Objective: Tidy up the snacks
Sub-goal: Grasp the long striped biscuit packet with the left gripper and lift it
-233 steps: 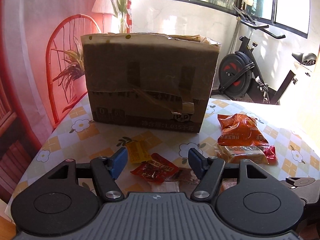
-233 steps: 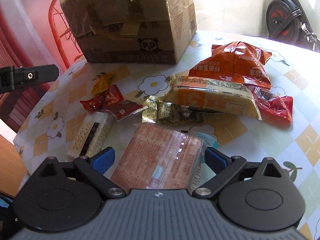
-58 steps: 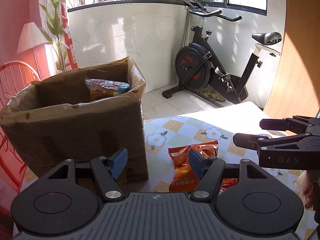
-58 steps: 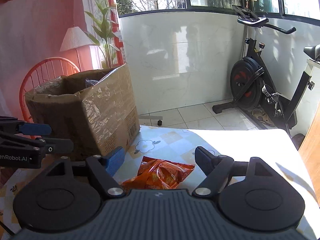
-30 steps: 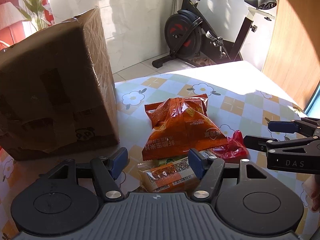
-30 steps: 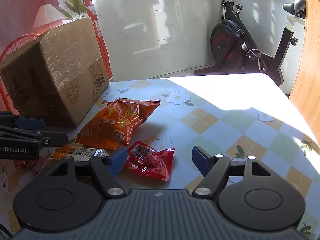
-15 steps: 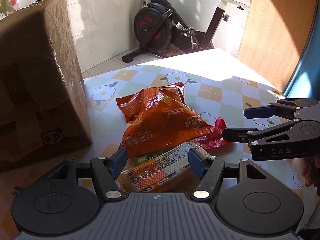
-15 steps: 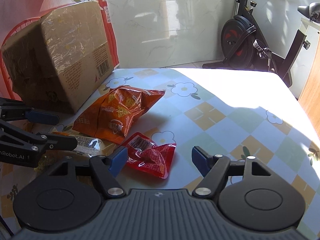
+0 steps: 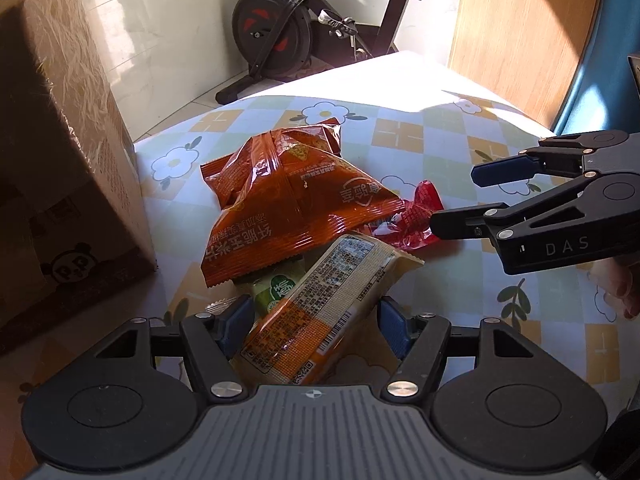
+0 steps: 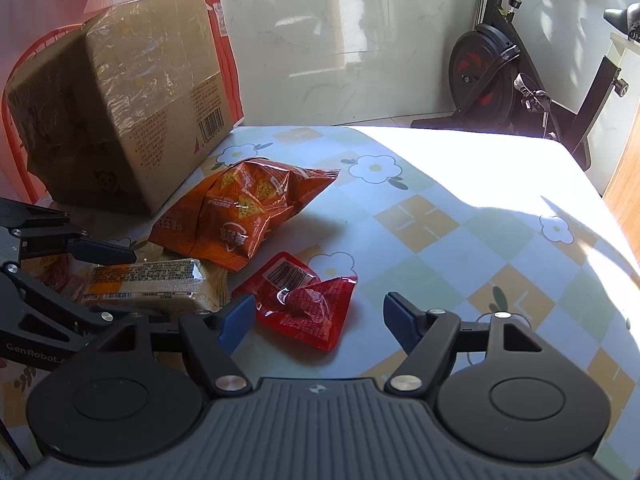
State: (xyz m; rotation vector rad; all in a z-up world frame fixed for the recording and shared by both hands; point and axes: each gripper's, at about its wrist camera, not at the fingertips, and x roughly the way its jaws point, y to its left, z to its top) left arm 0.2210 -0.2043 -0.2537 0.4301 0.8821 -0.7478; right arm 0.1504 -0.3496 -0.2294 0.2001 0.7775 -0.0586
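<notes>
Left hand-held gripper (image 9: pixel 314 326): jaws apart, straddling the near end of the cracker pack; whether the pads touch it cannot be told.
Right hand-held gripper (image 10: pixel 319 318): jaws apart, nothing clamped; the red packet lies just ahead of them, nearer the left pad.
Counter (image 10: pixel 460 216): flower-check cloth, carrying the box and the snacks.
Cardboard box (image 10: pixel 120 96): taped, panda print on its side, standing at the counter's far left; its opening faces away from both views, so its contents cannot be seen.
Orange chip bag (image 9: pixel 288 196): lying beside the box, its edge overlapping the cracker pack.
Cracker pack (image 9: pixel 320 312): orange and cream, slanting across a green wrapper (image 9: pixel 276 290).
Red packet (image 10: pixel 304 300): crumpled, touching the chip bag's corner.
</notes>
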